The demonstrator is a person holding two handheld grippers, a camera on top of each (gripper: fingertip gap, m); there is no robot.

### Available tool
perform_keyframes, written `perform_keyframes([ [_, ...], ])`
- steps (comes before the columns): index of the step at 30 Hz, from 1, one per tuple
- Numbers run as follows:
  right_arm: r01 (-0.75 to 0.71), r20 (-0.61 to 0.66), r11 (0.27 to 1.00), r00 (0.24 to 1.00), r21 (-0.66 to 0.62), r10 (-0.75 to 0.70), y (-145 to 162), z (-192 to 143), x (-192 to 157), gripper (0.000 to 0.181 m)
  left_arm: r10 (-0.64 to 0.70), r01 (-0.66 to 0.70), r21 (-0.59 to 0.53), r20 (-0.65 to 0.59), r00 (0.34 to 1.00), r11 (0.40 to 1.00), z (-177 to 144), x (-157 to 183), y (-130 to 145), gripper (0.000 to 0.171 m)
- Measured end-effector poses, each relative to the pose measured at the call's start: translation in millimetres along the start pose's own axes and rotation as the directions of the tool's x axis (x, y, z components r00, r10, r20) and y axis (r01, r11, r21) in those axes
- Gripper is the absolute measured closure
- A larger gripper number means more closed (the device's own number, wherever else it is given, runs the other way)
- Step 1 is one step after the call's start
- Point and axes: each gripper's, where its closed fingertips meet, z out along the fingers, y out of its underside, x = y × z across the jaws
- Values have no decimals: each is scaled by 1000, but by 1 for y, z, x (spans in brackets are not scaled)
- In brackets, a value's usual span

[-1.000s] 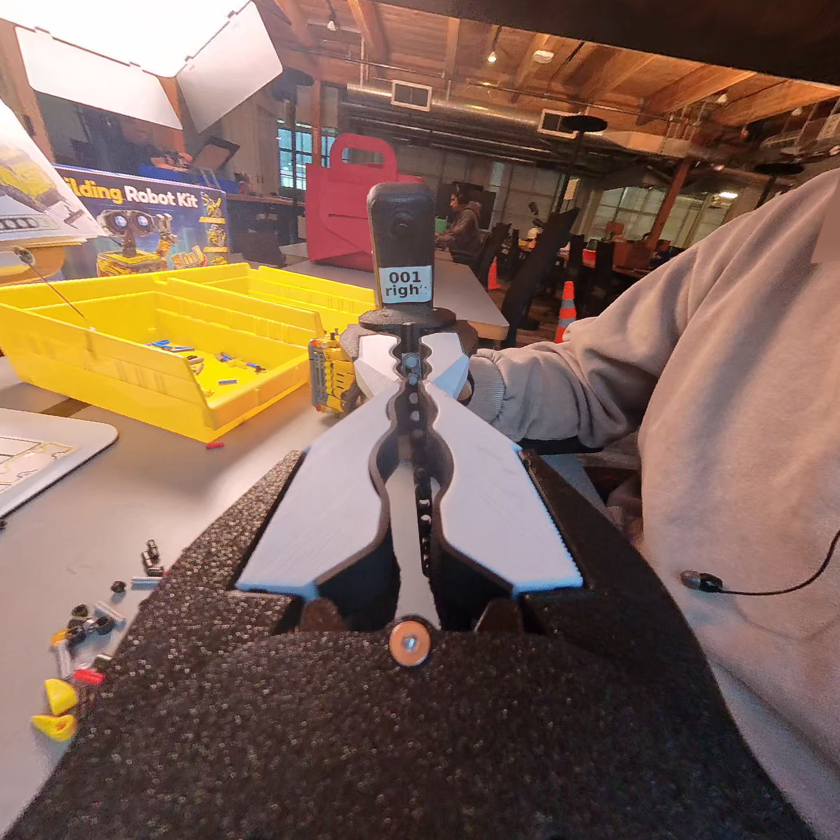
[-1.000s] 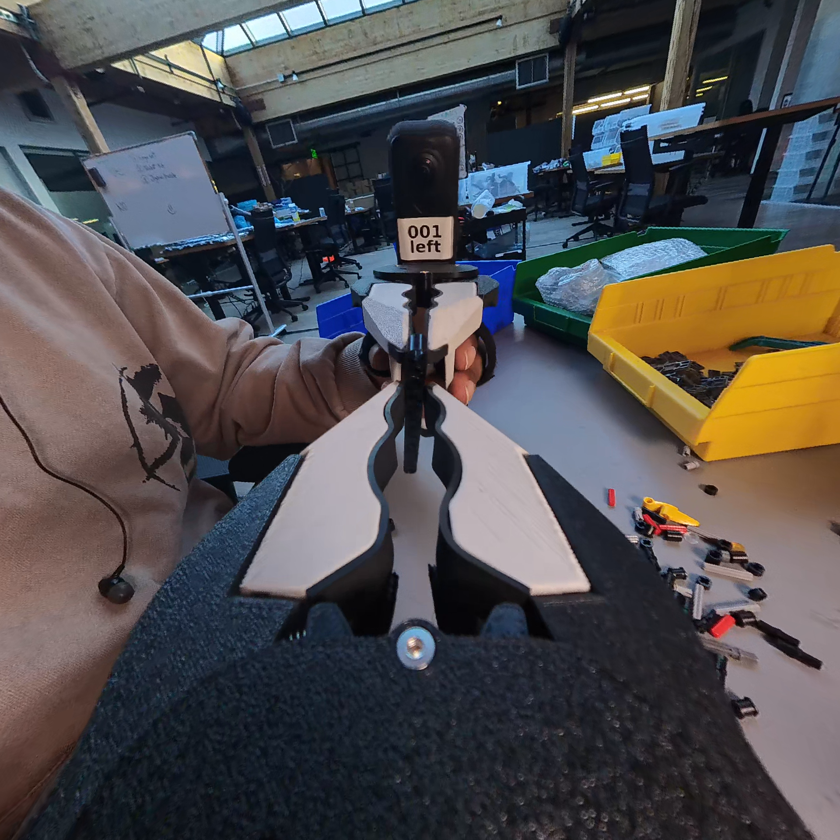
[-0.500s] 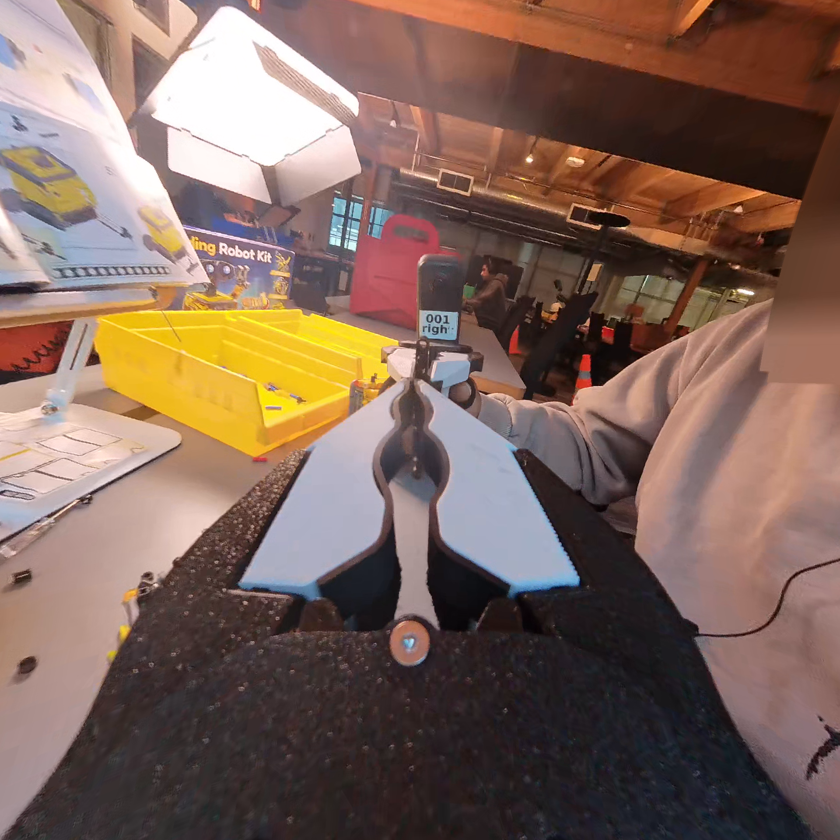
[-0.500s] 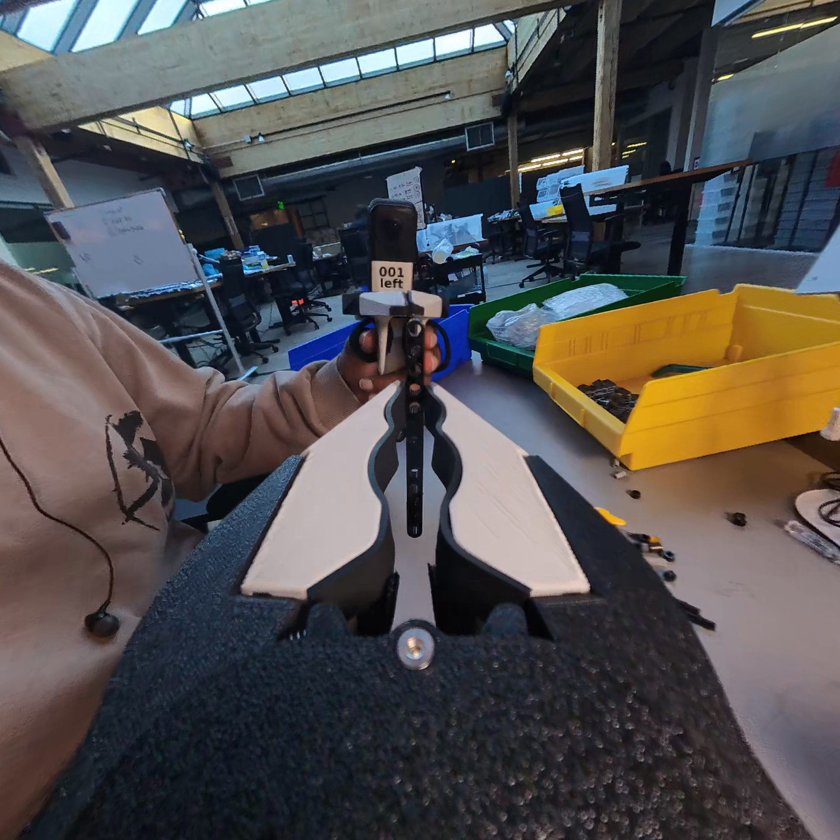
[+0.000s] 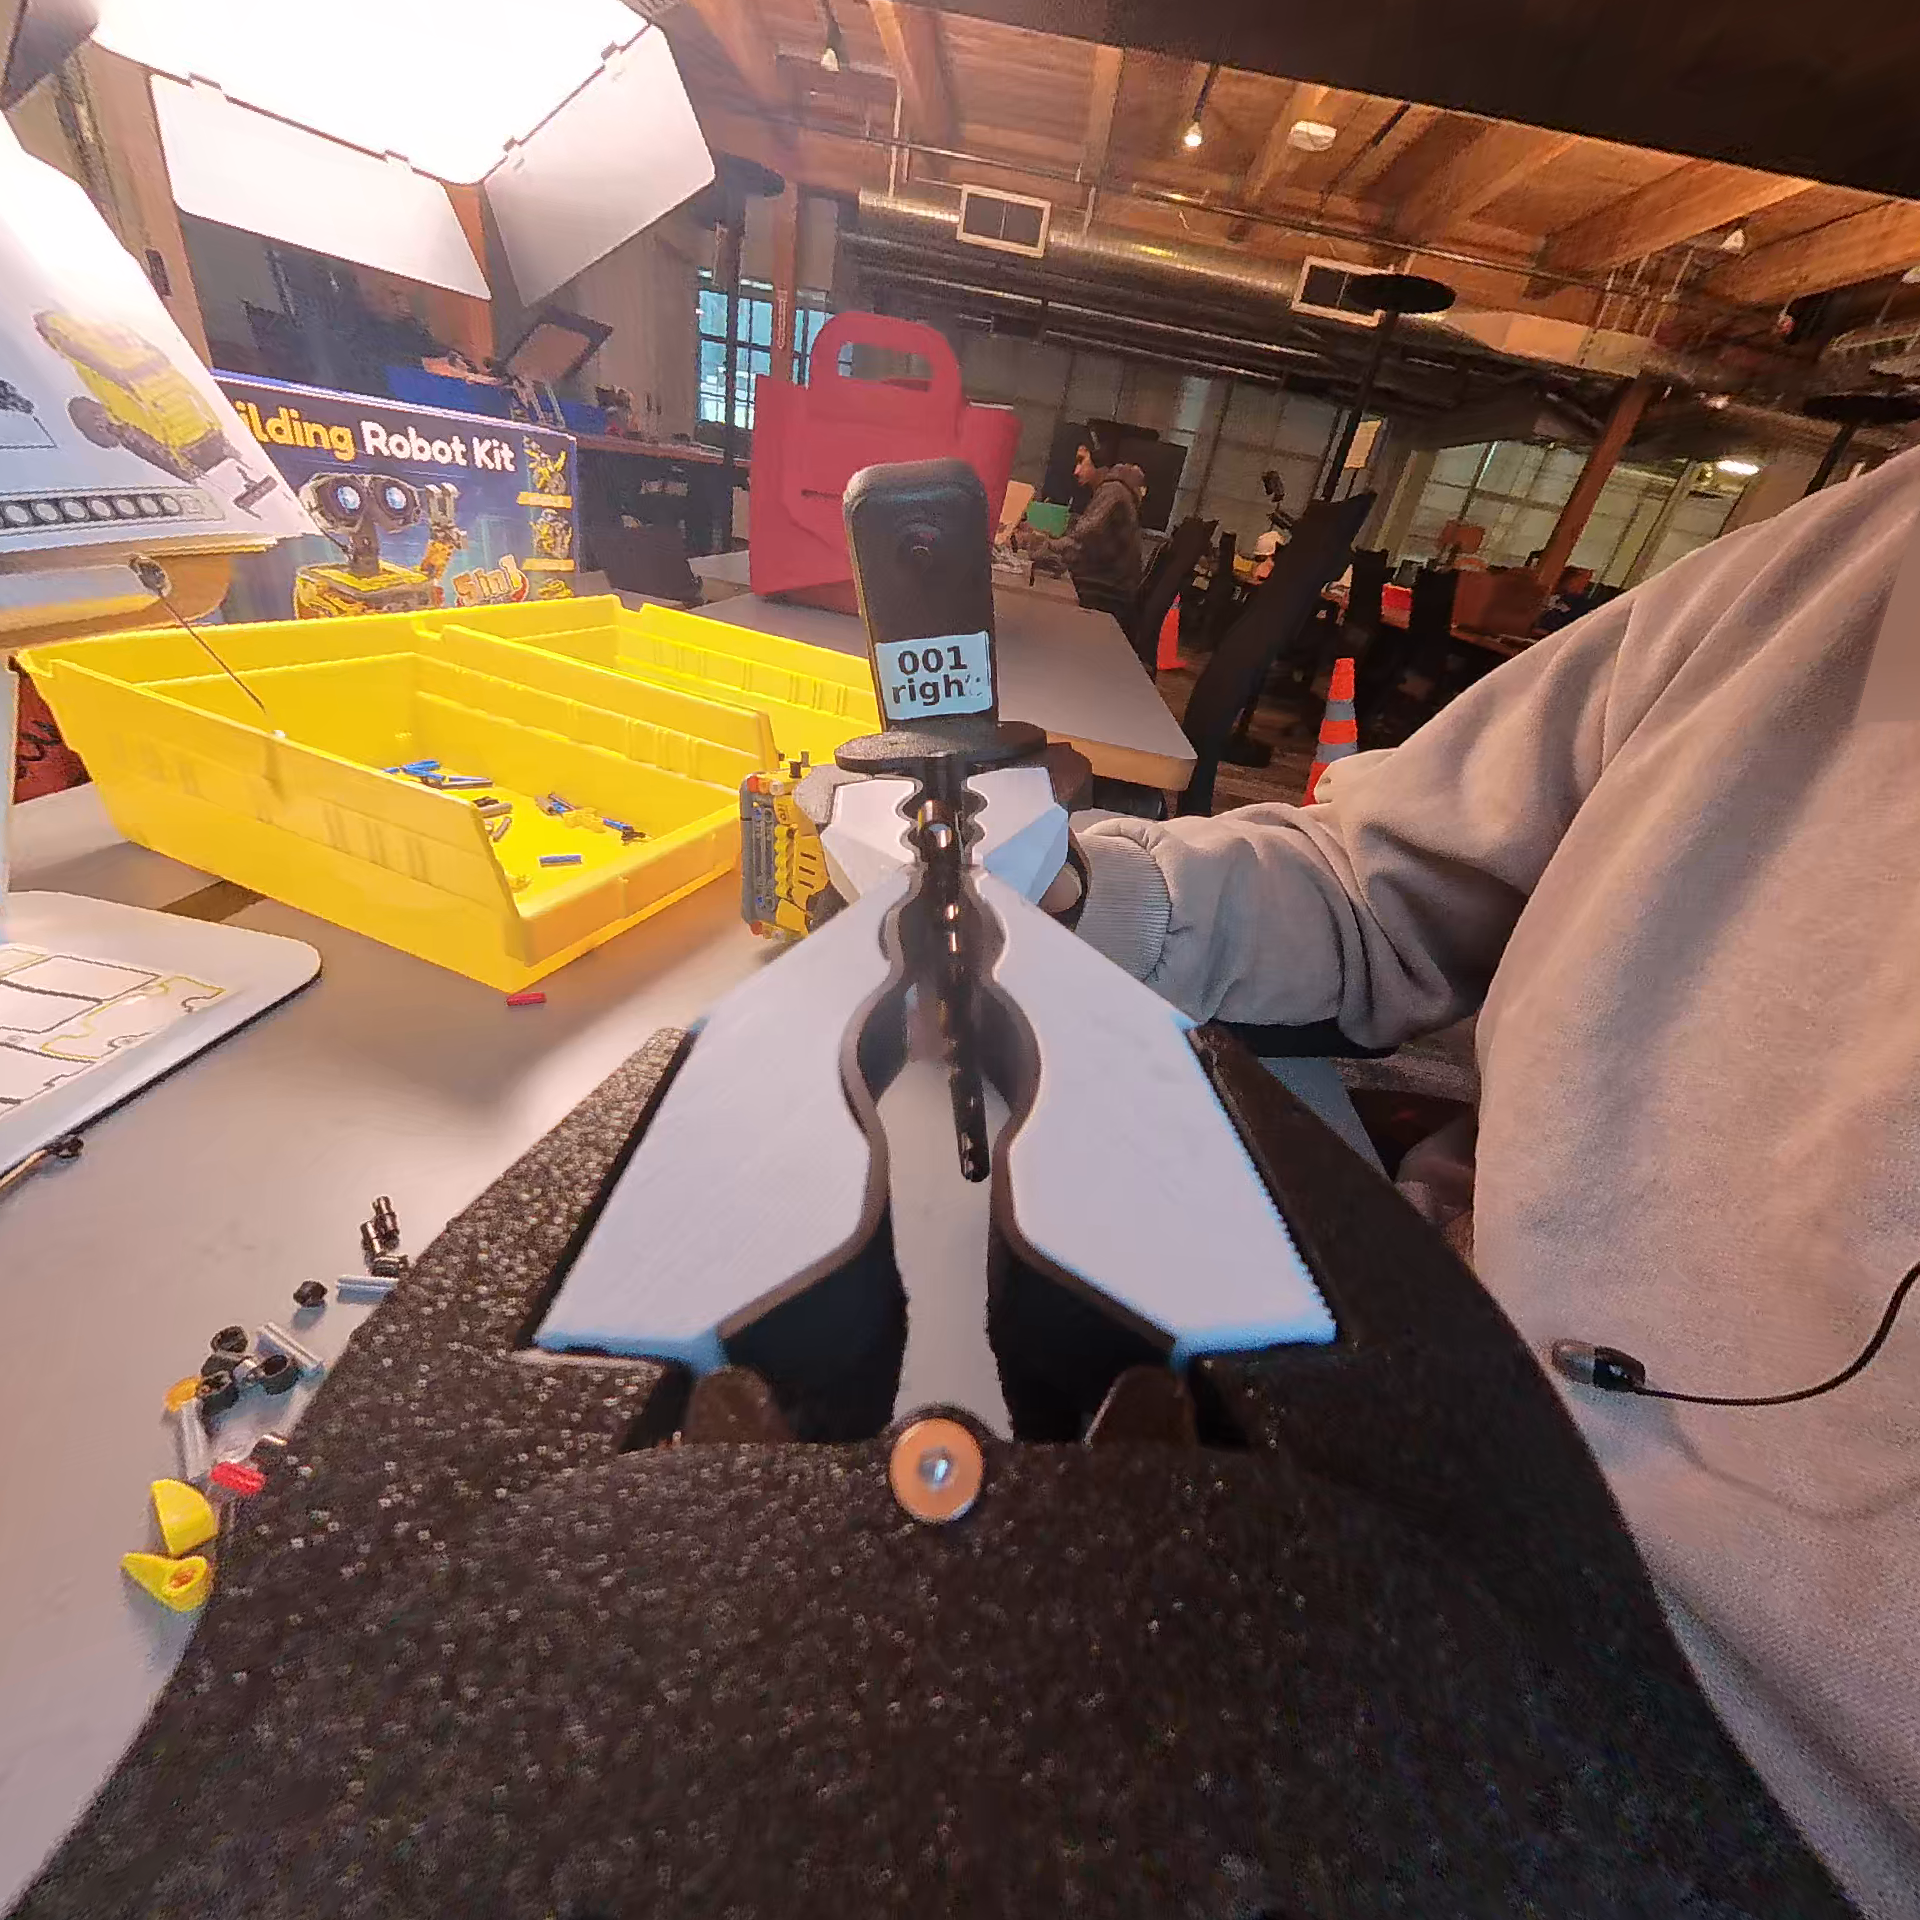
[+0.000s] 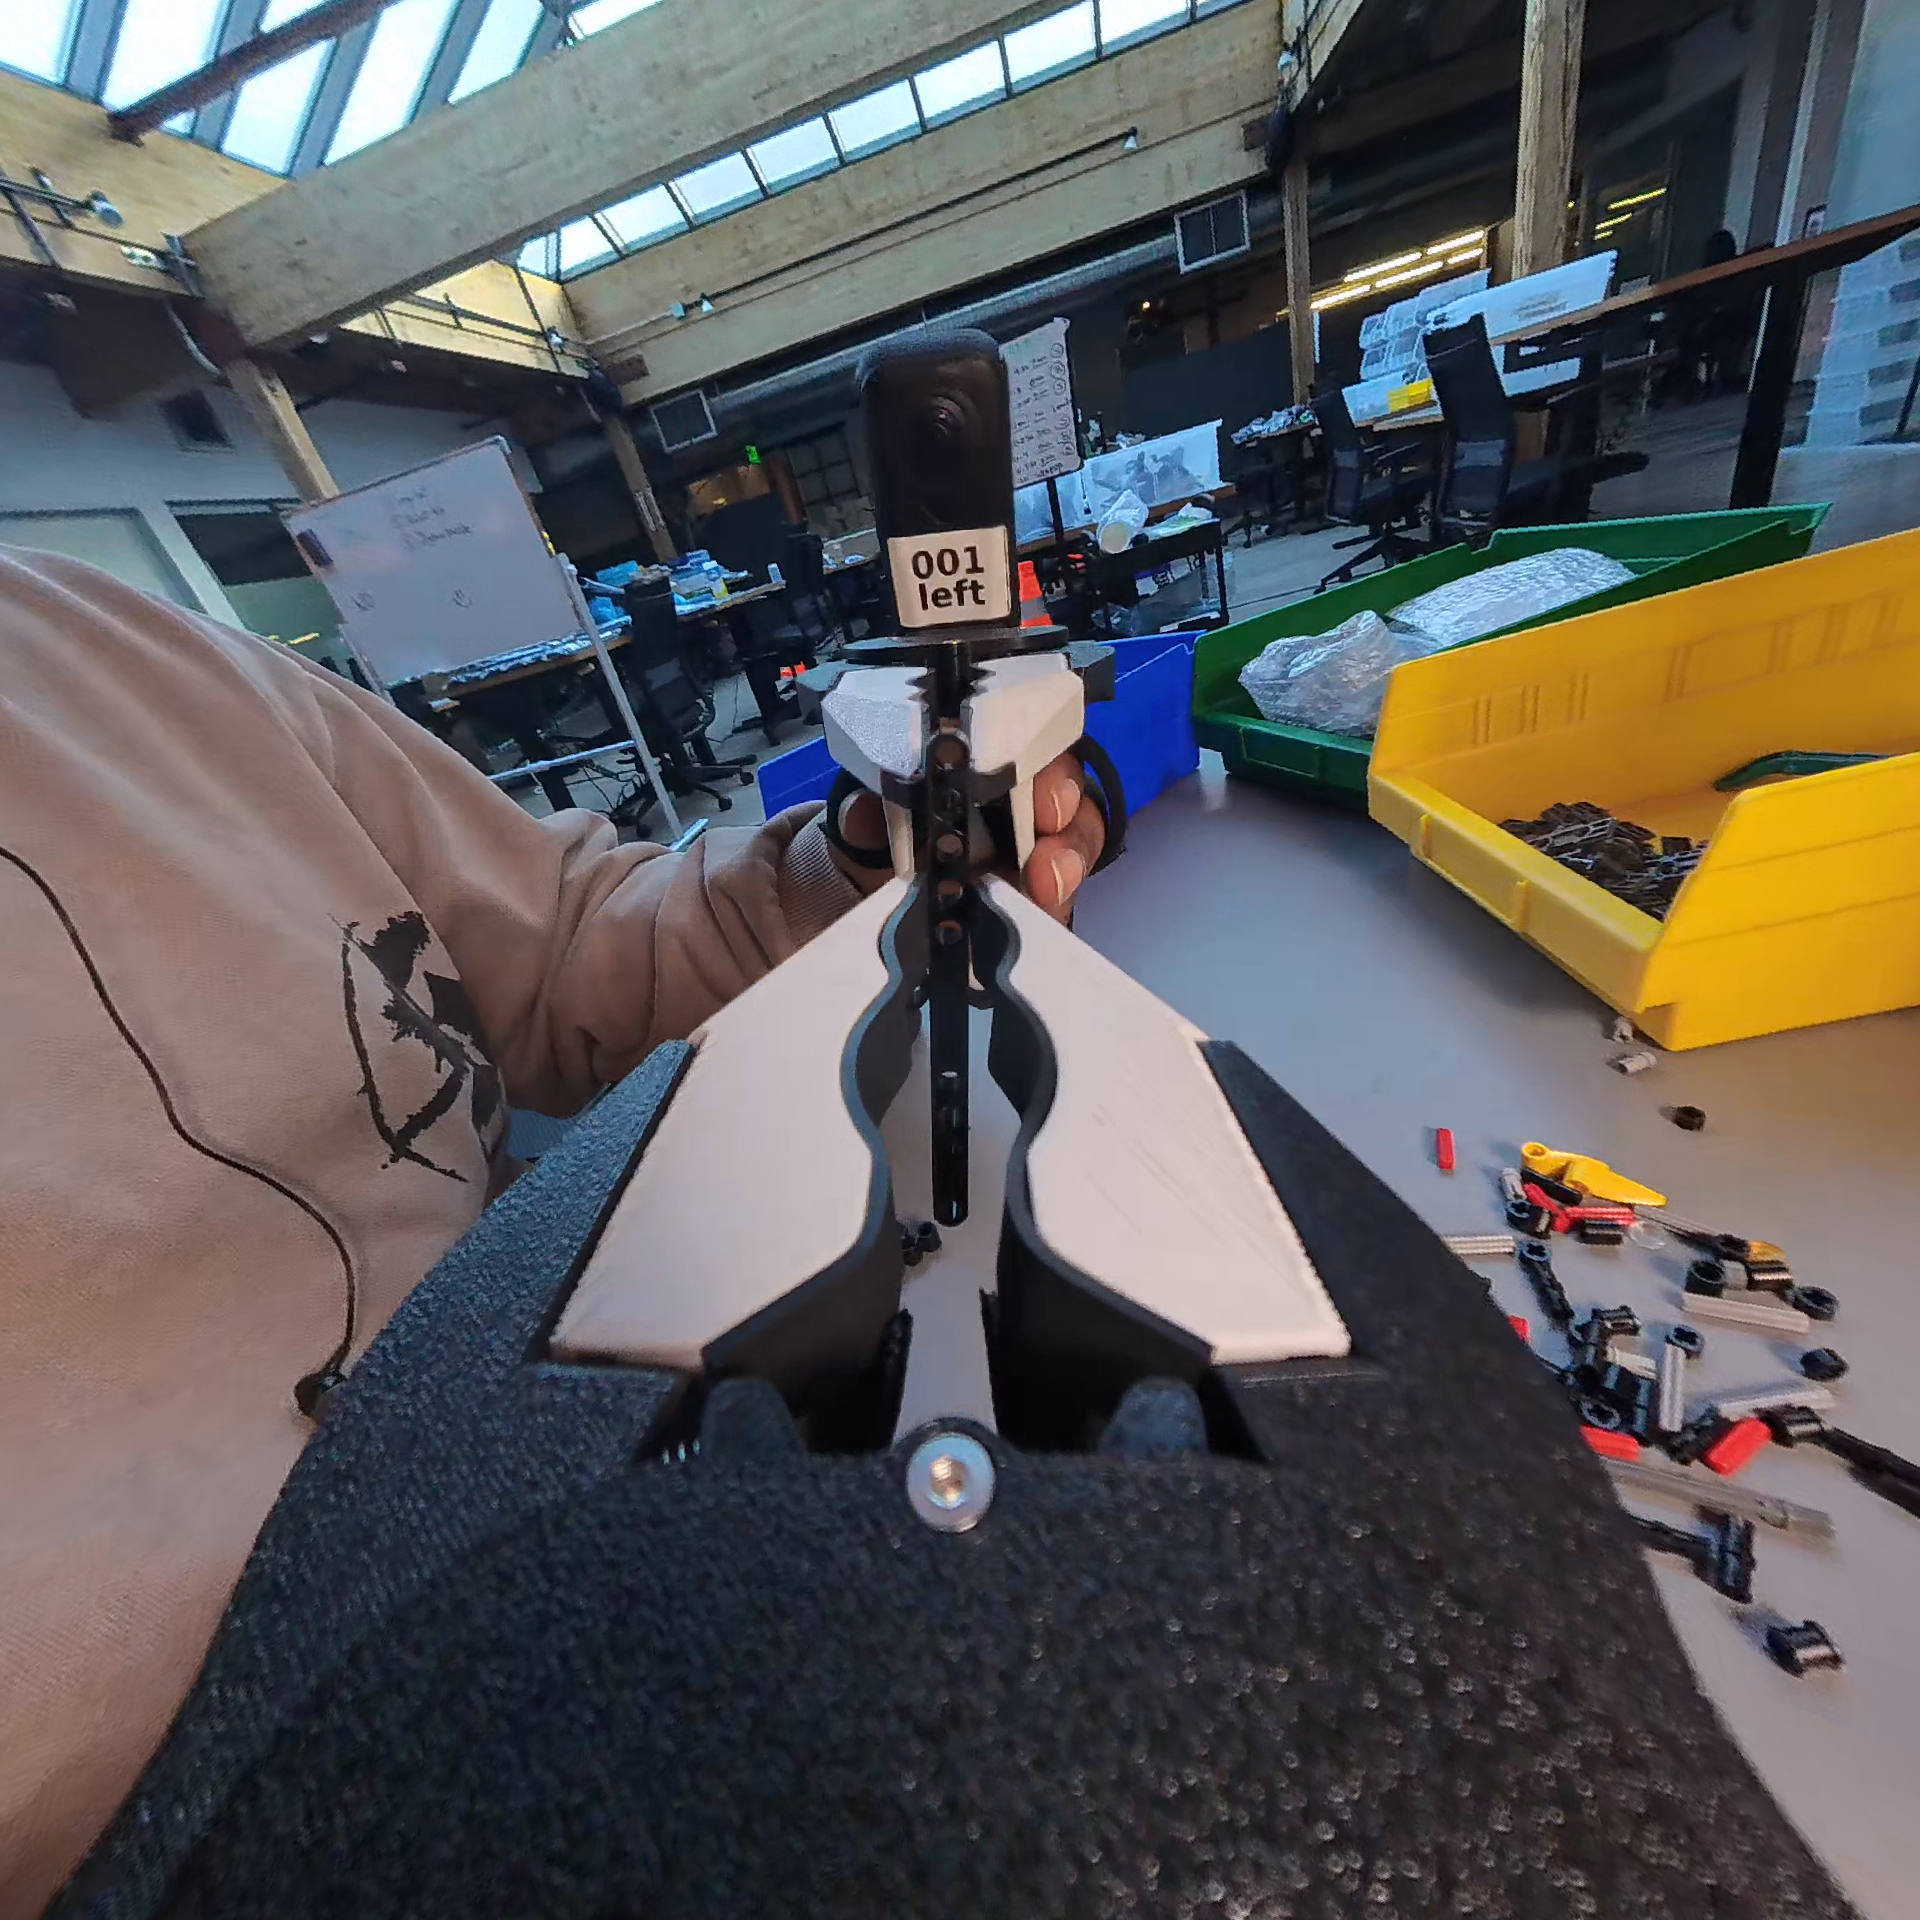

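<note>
A long black perforated beam point(image 5: 961, 1049) runs between my two grippers, which face each other tip to tip above the grey table point(image 5: 343, 1081). My left gripper point(image 5: 940, 883) is shut on one end of the beam, which reaches back between its white fingers point(image 5: 769, 1122). My right gripper point(image 6: 951, 894) is shut on the other end of the same beam point(image 6: 949, 1101). Each gripper shows in the other's view, held by a hand: the right gripper point(image 5: 940, 831) and the left gripper point(image 6: 951, 727). A small yellow and black built model point(image 5: 774, 862) stands just behind the right gripper.
Yellow bins point(image 5: 395, 790) with small parts, a kit box point(image 5: 416, 488) and a white mat point(image 5: 125, 997) lie to one side. Loose small pieces point(image 5: 239, 1382) are scattered on the table, and more loose pieces point(image 6: 1662, 1330) lie near a yellow bin point(image 6: 1662, 831), a green bin point(image 6: 1507, 582) and a blue bin point(image 6: 1143, 707). The grippers are tip to tip, or close to it.
Half a second ago the two grippers were farther apart and tilted upward. They have come close together again and lower, with the beam still between them.
</note>
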Motion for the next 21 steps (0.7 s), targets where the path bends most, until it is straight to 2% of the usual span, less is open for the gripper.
perform_keyframes([
  [12, -17, 22, 999, 1000, 31, 16, 0, -1, -1, 176, 5, -5, -27, 19, 1000, 1000, 1, 0, 1, 169],
  [17, 21, 14, 997, 1000, 74, -22, -9, -7, -1, 177, -1, 2, -19, 29, 1000, 1000, 1, 1, -3, 170],
  [21, 72, 18, 993, 997, 98, -75, -18, -8, -6, 177, -24, 24, -6, -16, 1000, 1000, -1, 6, -6, 170],
])
